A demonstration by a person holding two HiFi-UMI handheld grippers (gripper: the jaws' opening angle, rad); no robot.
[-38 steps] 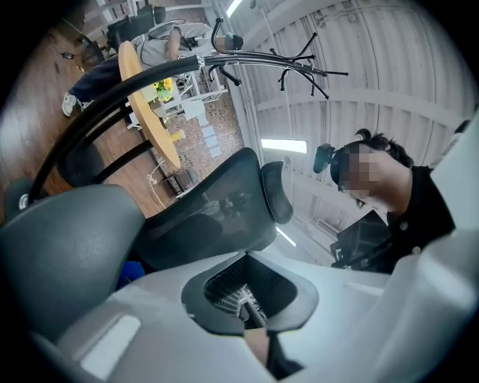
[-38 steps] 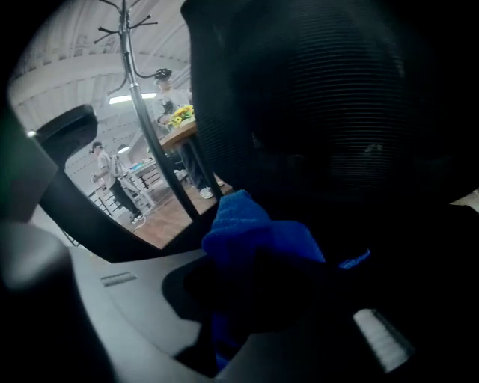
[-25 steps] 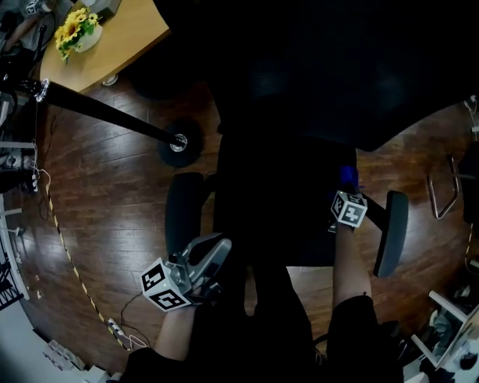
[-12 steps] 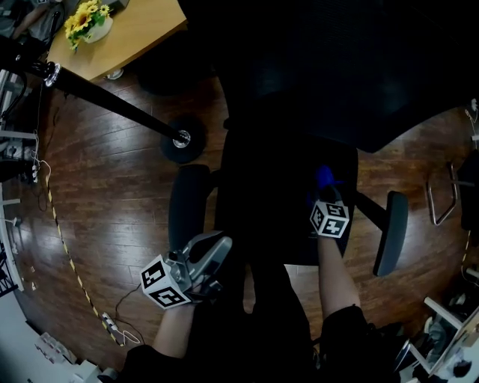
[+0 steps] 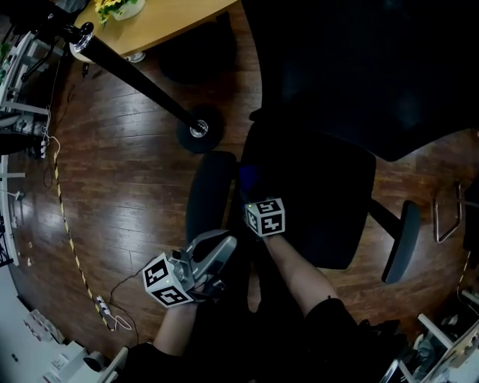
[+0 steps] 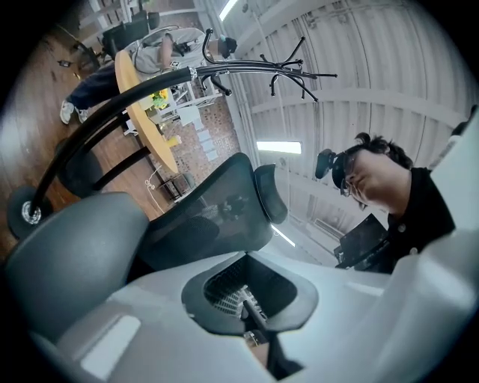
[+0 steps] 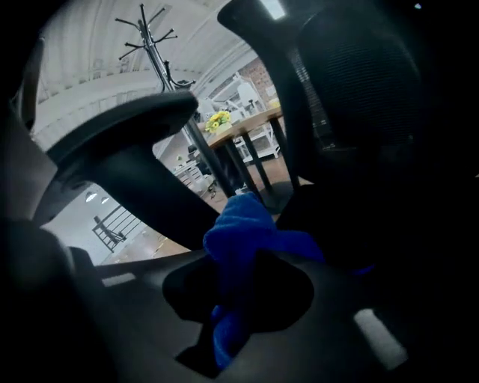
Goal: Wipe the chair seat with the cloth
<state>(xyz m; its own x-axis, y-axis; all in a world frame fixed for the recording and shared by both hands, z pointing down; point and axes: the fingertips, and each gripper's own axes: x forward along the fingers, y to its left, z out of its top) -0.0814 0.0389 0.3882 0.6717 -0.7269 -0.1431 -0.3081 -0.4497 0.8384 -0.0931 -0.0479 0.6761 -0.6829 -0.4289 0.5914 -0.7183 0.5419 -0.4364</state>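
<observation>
The black chair seat (image 5: 325, 198) fills the middle of the head view. My right gripper (image 5: 254, 196) is shut on a bunched blue cloth (image 5: 249, 178) at the seat's left edge, close to the left armrest (image 5: 209, 194). In the right gripper view the cloth (image 7: 243, 232) bulges out from between the jaws of the right gripper (image 7: 239, 288), with the armrest (image 7: 142, 149) just beyond. My left gripper (image 5: 223, 245) hangs off the seat near my legs, jaws together and holding nothing. In its own view the left gripper (image 6: 251, 314) points up at the backrest (image 6: 217, 206).
The chair's dark backrest (image 5: 359, 67) looms over the seat's far side, and the right armrest (image 5: 403, 239) sticks out at the right. A coat stand's pole and base (image 5: 199, 129) stand on the wooden floor just left of the chair. A wooden table (image 5: 161, 19) is at the top left, and a cable (image 5: 67, 232) trails along the floor.
My right gripper has swept the blue cloth across the seat from its right side to its left edge. The left gripper has stayed put. The head view has shifted.
</observation>
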